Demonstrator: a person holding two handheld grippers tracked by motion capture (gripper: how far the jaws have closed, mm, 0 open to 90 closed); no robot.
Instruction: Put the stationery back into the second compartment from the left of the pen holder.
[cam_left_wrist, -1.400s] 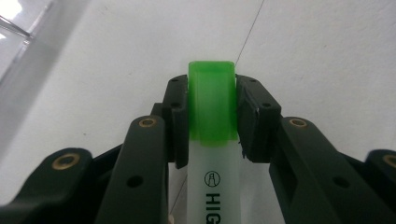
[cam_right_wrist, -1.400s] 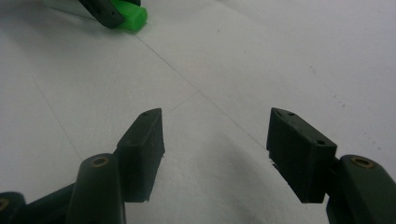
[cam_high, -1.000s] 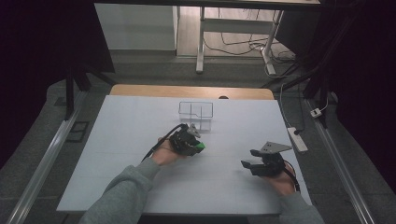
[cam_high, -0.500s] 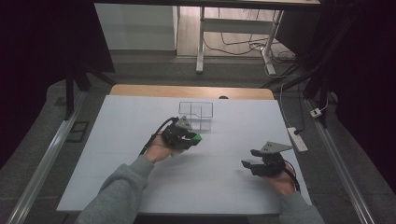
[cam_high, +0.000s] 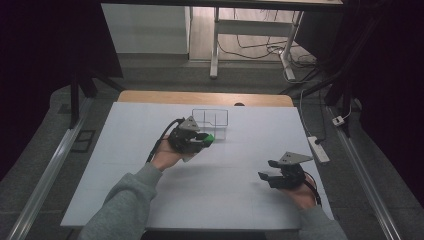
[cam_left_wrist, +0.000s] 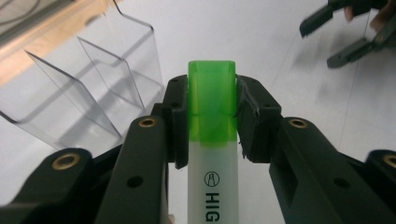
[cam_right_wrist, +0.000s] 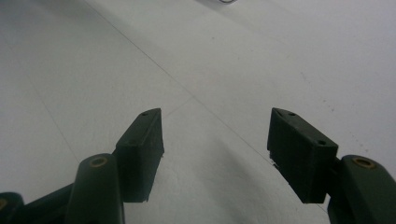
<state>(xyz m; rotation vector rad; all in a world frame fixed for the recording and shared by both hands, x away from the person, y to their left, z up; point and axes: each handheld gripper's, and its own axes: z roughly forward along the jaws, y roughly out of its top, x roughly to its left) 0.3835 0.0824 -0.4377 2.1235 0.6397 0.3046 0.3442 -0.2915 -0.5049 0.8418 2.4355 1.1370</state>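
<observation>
My left gripper (cam_high: 202, 139) (cam_left_wrist: 211, 116) is shut on a highlighter (cam_left_wrist: 211, 140) with a white barrel and a green cap (cam_high: 209, 138); the pads press on the cap from both sides. It hangs above the white table just in front of a clear plastic organiser (cam_high: 210, 120) (cam_left_wrist: 88, 88) with open compartments. In the left gripper view the organiser stands to the upper left of the cap. My right gripper (cam_high: 266, 175) (cam_right_wrist: 215, 140) stands open near the table's front right, nothing between its jaws, only bare tabletop beneath them.
The white tabletop (cam_high: 150, 190) has a wooden strip (cam_high: 150, 96) along its far edge. A power strip (cam_high: 318, 149) lies by the right edge. Metal rails run along both sides of the table. The other gripper (cam_left_wrist: 345, 32) appears at the upper right of the left gripper view.
My left gripper has risen and moved away from the person toward the clear organiser, carrying the highlighter. The right gripper has stayed where it was.
</observation>
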